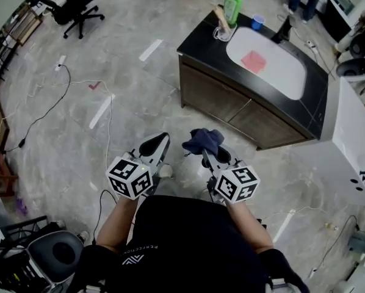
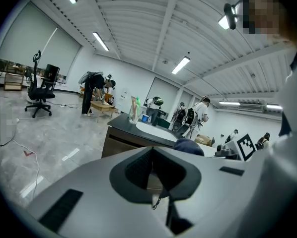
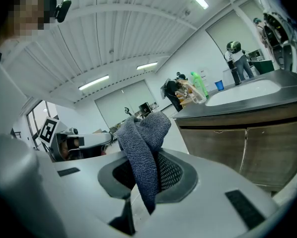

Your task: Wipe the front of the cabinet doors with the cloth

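Head view: the cabinet doors (image 1: 231, 105) are seen at one o'clock, untouched. In the gripper views, the blue cloth (image 3: 143, 138) is pinched by the right gripper (image 3: 147, 177); the left gripper (image 2: 156, 176) is pressed together, empty.

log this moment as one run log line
phase: pre-wipe | right gripper: shut on cloth | left gripper: shut, empty | cabinet doors: ahead, not yet touched
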Motion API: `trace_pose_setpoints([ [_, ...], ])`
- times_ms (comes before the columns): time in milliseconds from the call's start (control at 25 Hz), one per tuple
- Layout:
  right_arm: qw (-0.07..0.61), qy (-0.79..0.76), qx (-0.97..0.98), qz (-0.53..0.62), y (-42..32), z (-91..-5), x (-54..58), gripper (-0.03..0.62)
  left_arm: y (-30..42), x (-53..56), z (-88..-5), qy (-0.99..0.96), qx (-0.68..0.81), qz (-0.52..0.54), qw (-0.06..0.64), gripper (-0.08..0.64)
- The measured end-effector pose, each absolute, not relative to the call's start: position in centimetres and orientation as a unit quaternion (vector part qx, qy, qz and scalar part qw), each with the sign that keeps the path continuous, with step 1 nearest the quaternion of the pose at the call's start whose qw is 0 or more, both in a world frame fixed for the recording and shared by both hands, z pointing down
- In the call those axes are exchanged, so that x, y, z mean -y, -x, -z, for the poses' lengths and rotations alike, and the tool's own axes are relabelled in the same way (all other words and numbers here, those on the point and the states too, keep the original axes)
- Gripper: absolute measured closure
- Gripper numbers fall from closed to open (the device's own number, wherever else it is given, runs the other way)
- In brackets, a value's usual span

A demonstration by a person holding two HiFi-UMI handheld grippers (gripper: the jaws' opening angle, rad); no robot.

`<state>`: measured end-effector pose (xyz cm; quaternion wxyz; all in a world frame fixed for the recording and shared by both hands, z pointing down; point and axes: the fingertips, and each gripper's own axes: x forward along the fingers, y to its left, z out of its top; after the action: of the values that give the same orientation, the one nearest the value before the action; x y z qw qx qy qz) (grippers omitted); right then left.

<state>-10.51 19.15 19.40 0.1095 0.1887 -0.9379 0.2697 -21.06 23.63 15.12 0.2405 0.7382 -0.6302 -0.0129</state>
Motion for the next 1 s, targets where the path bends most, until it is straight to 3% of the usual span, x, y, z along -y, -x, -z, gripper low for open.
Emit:
trace_pose_setpoints([
  [480, 0.134, -0.246, 0.920, -0.275, 20.6, -22.1, -18.7, 0.522, 32.2, -22.1, -18.1, -0.756, 0.598, 0.006, 0.265, 0.551],
  [1000, 0.152, -0.235, 0.919, -0.277, 23.0, -25.0, -12.0, 0.522, 33.5, -15.2, -20.6, -0.747, 0.611, 0.009, 0.260, 0.551],
])
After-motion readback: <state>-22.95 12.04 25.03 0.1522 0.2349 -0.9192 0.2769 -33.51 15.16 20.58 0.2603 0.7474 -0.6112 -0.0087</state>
